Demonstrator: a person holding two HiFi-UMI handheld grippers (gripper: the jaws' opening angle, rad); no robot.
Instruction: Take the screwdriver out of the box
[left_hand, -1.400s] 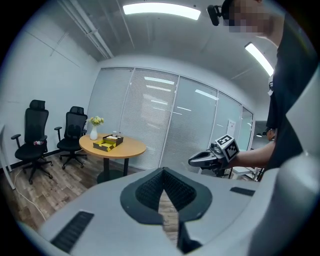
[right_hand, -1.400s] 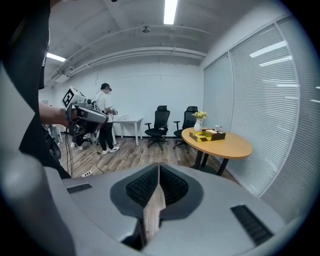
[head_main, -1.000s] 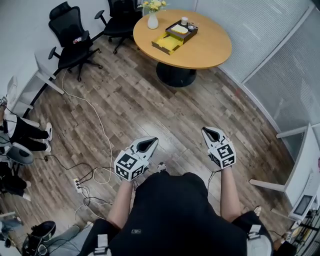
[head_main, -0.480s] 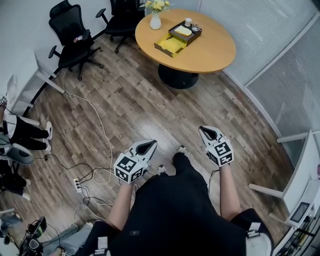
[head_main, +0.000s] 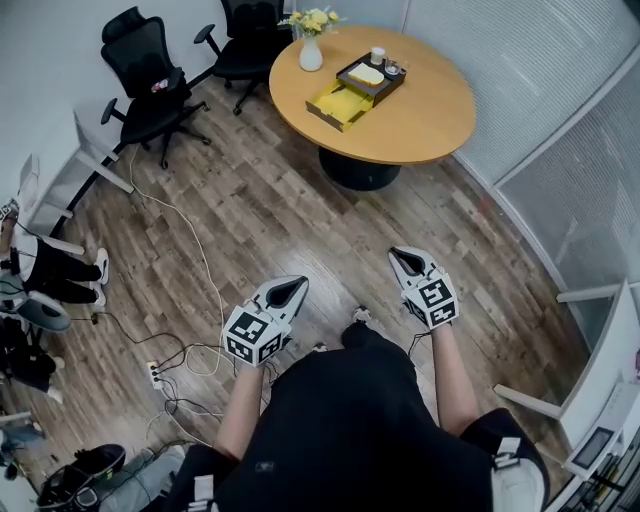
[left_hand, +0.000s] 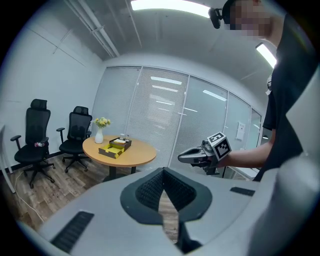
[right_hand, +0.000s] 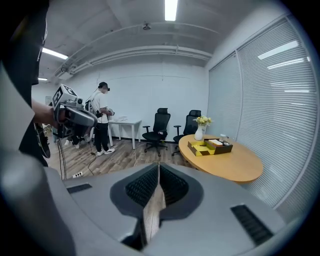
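An open yellow box lies on the round wooden table far ahead, next to a dark tray. The same box shows small in the left gripper view and in the right gripper view. No screwdriver can be made out at this distance. My left gripper and right gripper hang over the wood floor in front of my body, well short of the table. Both point toward it. The left gripper's jaws and the right gripper's jaws are shut with nothing in them.
A white vase of flowers stands at the table's far edge. Two black office chairs stand left of the table. Cables and a power strip lie on the floor at the left. Another person stands by a desk.
I have stepped toward the table, which now sits a little lower and nearer in the head view. Both grippers moved forward with me and stayed shut.
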